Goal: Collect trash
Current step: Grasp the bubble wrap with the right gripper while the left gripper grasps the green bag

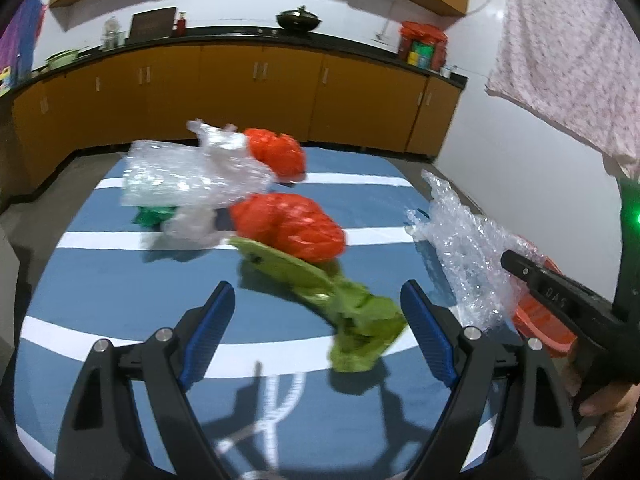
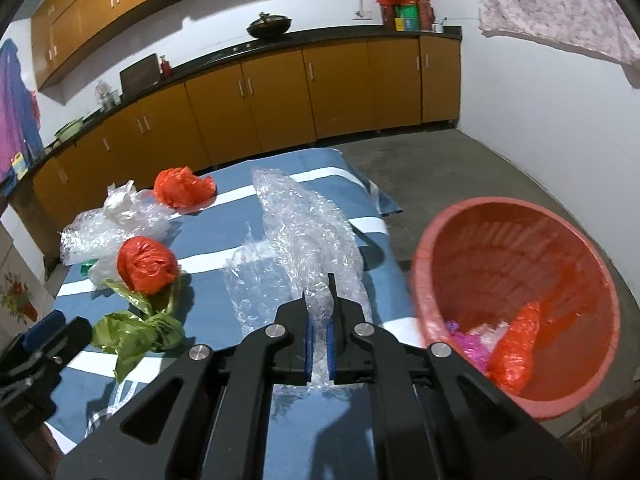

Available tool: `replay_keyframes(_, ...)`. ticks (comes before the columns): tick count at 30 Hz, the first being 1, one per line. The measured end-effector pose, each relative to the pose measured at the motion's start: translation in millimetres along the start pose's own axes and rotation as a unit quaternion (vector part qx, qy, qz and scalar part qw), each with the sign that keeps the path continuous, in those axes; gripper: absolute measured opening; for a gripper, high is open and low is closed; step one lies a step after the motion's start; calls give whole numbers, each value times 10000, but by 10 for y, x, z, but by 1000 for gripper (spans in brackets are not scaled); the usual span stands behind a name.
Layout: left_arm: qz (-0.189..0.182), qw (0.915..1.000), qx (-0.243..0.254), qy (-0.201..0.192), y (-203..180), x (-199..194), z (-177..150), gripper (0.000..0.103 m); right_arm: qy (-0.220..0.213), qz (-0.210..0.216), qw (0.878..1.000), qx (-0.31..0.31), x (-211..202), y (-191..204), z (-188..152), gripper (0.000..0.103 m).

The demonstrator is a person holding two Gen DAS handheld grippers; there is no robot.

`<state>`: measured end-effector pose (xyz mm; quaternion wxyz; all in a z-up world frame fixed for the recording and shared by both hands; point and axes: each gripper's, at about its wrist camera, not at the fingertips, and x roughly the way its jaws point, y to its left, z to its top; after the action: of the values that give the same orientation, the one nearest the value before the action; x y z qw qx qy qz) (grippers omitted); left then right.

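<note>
My right gripper (image 2: 319, 320) is shut on a clear bubble wrap sheet (image 2: 304, 232), which hangs over the blue striped table (image 2: 224, 216); the sheet also shows in the left wrist view (image 1: 464, 248). A red basket (image 2: 516, 292) holding an orange bag and other scraps sits just right of the table. My left gripper (image 1: 318, 304) is open and empty, just short of a green plastic bag (image 1: 352, 320). Two orange bags (image 1: 292, 226) (image 1: 276, 152), a second bubble wrap piece (image 1: 180, 172) and a dark green scrap (image 1: 152, 216) lie beyond.
Orange kitchen cabinets (image 1: 240, 92) with a black counter run along the far wall. A pink floral cloth (image 1: 568, 60) hangs at the right. The floor (image 2: 460, 168) is bare concrete. My right gripper's body (image 1: 560, 300) reaches in from the right of the left wrist view.
</note>
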<state>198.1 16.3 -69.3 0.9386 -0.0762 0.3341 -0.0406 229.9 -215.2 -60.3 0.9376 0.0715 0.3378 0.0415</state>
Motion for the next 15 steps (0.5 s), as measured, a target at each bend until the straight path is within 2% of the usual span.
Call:
replay_keyframes(7,158,9992,186,302,-175,282,-58,81,13,-1,10000,66,-34,-60,-16,5)
replay_keyframes(9,222,9989,201,373,-176,346,-73,70,18,7,10000,66,-38,-61,-21,5)
replay_keyframes(11,225,9981,153,544,-140,439,-99,52,17,7,10000,54,-38,-55,-24,5)
replay_keyframes(12,214,9980,129,584,-122,444,-106,47,17,12,10000,48,-39,-50,-26,5)
replay_keyframes(14,194,9975,66,671,-41,471,-126,26,14,10,10000,48,-45,-44,-29,5)
replay_keyframes(15,179,9975,36,680,-10,462,-131,24,13,12,10000,50,-45,-44,-29,5)
